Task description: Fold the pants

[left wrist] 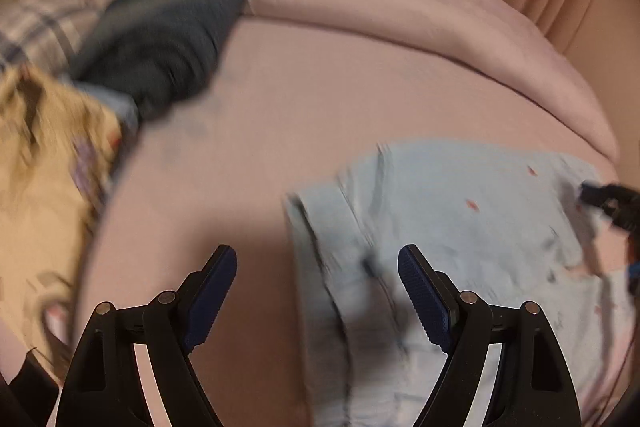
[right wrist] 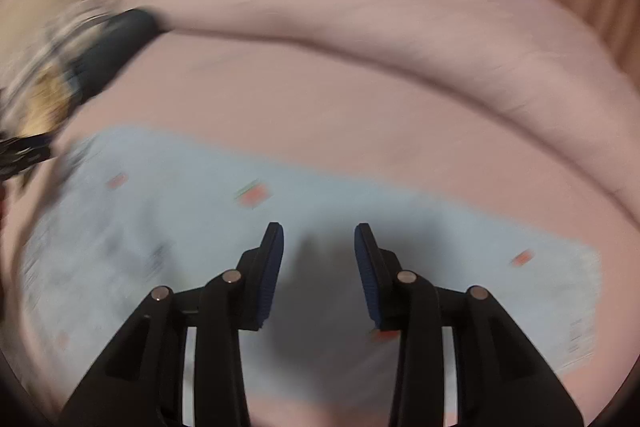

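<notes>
Left gripper, jaws spread wide and holding nothing, hangs over the near left edge of the pale blue pants. Right gripper, jaws also parted and holding nothing, hangs above the pants, which lie flat on the pink bed sheet. Beyond lie a dark garment and a rolled pink duvet.

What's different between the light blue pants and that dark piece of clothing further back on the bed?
The light blue pants are pale with small red marks; the dark garment is plain charcoal. The pants lie spread flat near both open grippers, the left gripper and the right gripper; the dark garment sits bunched up, against a pile of other clothes. Both rest on the pink bed sheet, and neither is held.
</notes>
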